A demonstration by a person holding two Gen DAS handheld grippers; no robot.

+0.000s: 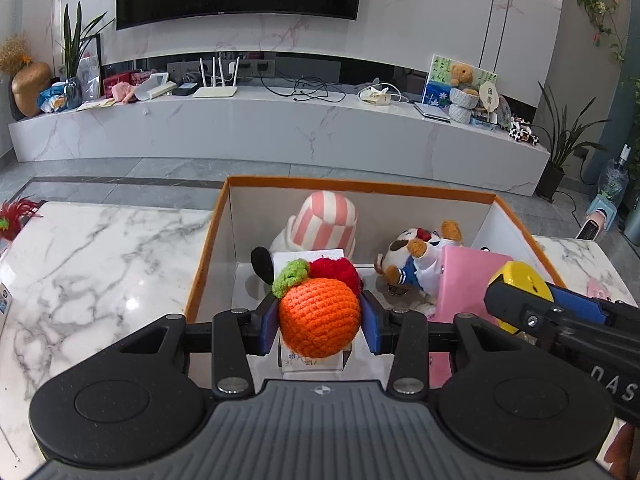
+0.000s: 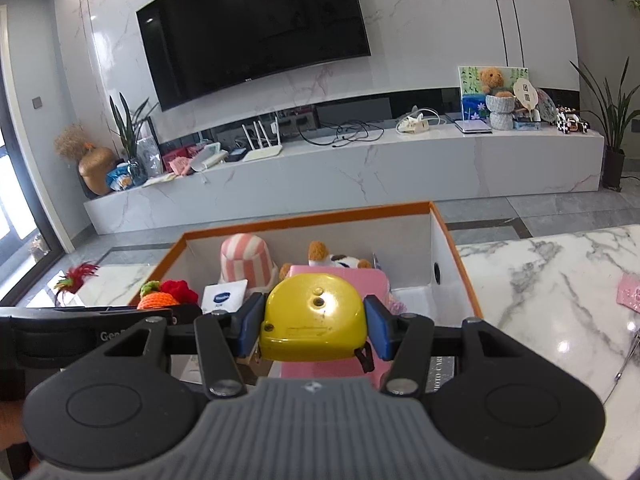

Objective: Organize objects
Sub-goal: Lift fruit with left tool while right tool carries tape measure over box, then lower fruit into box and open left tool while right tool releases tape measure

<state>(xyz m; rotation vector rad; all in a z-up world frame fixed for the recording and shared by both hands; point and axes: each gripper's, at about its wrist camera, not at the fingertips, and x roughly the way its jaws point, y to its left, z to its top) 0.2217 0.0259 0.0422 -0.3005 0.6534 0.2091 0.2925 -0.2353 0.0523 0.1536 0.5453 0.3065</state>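
My left gripper [image 1: 319, 316] is shut on an orange crocheted fruit [image 1: 318, 316] with a green leaf and red tuft, held over the near part of an orange-rimmed white box [image 1: 352, 185]. My right gripper [image 2: 314, 322] is shut on a yellow tape measure [image 2: 314, 316], held over the same box [image 2: 308, 216] above a pink box [image 2: 340, 276]. The right gripper and tape measure also show in the left wrist view [image 1: 520, 280]. The crocheted fruit shows at the left in the right wrist view [image 2: 158, 298].
Inside the box lie a pink-striped plush [image 1: 328, 220], a calico plush dog [image 1: 416, 258], a pink box [image 1: 468, 280] and a white card [image 2: 224, 296]. The box sits on a marble table [image 1: 92, 256]. A red feather toy [image 1: 18, 216] lies far left, a pink packet [image 2: 630, 292] right.
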